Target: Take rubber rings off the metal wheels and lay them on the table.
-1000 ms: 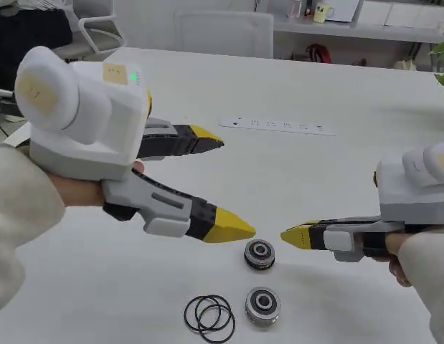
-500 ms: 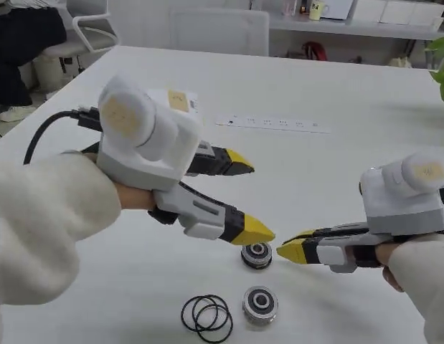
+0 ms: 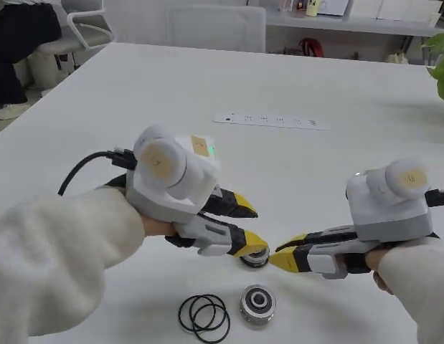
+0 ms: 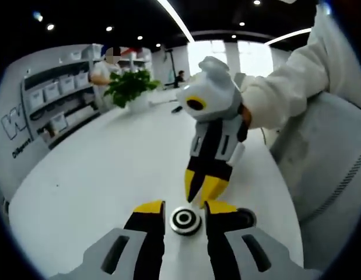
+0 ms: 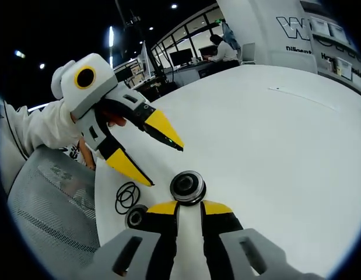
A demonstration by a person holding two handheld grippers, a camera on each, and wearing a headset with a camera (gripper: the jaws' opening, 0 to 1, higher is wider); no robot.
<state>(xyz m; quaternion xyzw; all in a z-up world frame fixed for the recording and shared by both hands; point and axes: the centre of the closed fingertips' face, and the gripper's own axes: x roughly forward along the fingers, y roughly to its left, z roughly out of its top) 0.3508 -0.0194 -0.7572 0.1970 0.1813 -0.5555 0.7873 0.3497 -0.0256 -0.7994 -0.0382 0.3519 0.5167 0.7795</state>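
Since both grippers have been lowered towards the tabletop (image 3: 315,172), the far metal wheel (image 3: 256,256) is now bracketed by the left gripper (image 3: 258,228), jaws apart, while the right gripper (image 3: 280,256), jaws narrowly apart, is brought to its rim. Ring removal is judged imminent. Loose rubber rings (image 3: 204,313) are laid beside the near wheel (image 3: 257,303). A power strip (image 3: 270,122) and a chair (image 3: 214,29) are noted beyond.

White table (image 3: 207,79), office chairs (image 3: 216,29), wall shelves (image 4: 58,96), ceiling strip lights (image 4: 177,20)
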